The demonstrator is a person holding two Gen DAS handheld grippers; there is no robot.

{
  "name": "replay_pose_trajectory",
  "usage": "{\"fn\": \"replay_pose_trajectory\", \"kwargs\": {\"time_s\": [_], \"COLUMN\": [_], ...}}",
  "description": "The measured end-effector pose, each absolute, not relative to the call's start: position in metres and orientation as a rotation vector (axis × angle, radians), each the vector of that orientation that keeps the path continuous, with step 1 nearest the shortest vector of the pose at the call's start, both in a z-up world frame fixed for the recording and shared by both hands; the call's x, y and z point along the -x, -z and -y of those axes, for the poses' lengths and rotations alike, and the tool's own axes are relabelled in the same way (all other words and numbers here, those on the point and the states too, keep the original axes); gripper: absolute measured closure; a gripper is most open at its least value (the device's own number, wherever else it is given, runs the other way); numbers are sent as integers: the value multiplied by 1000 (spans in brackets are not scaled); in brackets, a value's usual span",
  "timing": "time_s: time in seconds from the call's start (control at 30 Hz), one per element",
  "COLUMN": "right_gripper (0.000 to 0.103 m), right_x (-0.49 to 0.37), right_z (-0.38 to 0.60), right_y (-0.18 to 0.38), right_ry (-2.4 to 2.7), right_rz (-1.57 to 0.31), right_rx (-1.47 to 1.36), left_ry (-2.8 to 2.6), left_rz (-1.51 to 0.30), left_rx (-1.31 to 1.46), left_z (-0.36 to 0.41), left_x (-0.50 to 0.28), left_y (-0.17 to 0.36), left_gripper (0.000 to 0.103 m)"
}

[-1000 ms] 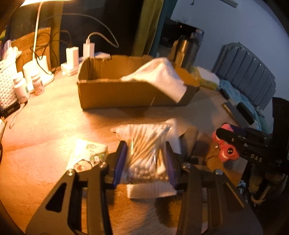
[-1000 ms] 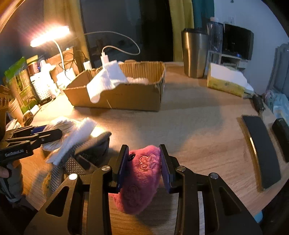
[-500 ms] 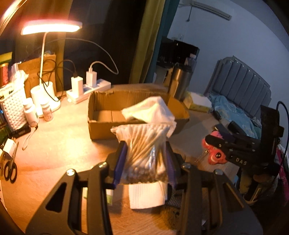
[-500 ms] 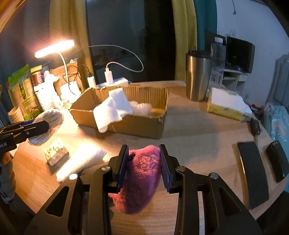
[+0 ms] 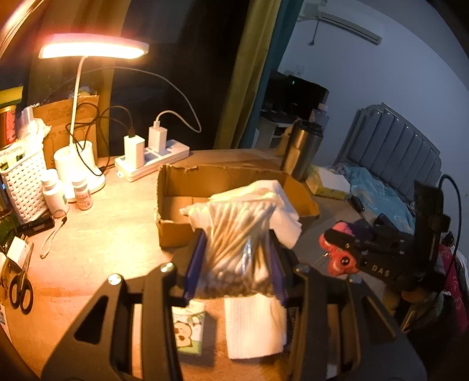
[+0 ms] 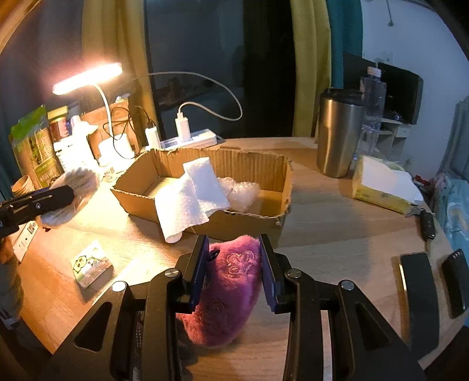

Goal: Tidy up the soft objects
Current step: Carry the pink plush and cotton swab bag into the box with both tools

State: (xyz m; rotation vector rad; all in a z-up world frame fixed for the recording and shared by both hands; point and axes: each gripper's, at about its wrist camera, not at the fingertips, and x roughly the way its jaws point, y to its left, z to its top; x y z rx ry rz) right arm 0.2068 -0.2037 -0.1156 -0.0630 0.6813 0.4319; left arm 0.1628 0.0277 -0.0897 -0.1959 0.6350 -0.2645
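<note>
Likely to slip: clear crinkly plastic bag of cotton swabs (image 5: pixel 239 249), pinched only at mid-height by left hand-held gripper (image 5: pixel 236 260), bulging above the pads, aloft before open brown cardboard box (image 5: pixel 234 187). Could snag white paper towel (image 6: pixel 190 199) draped over the box's near wall. Fluffy purple plush pouch (image 6: pixel 228 290), embroidered, sagging, clamped in right hand-held gripper (image 6: pixel 234 269) above wooden desk (image 6: pixel 337 234), short of the box.

I identify the setting as a home bedroom. A bed with a padded grey headboard (image 5: pixel 392 146) stands beside the round wooden worktop (image 6: pixel 346 222). A lit desk lamp (image 5: pixel 91 49), a power strip (image 5: pixel 152 161) with chargers, curtains (image 6: pixel 307 64) and a wall-mounted air conditioner (image 5: pixel 340 26) confirm domestic use.
</note>
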Motion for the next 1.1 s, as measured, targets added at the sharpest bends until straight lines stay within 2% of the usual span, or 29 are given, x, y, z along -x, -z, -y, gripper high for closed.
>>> {"fn": "replay_pose_trajectory", "kwargs": {"time_s": [0.57,1.1], "right_gripper": [67,67], "right_x": [-258,-260], "right_z": [159,154], "right_y": [151,102], "right_ry": [-465,-502], "right_rz": [-796,-685], "right_rx": [98,110], "left_ry": [258,298], "left_rz": [-706,-657], "left_rx": [224,200], "left_z": [-48,-33], "left_x": [-207,-210], "left_y": [125,98], "left_gripper": [61,61]}}
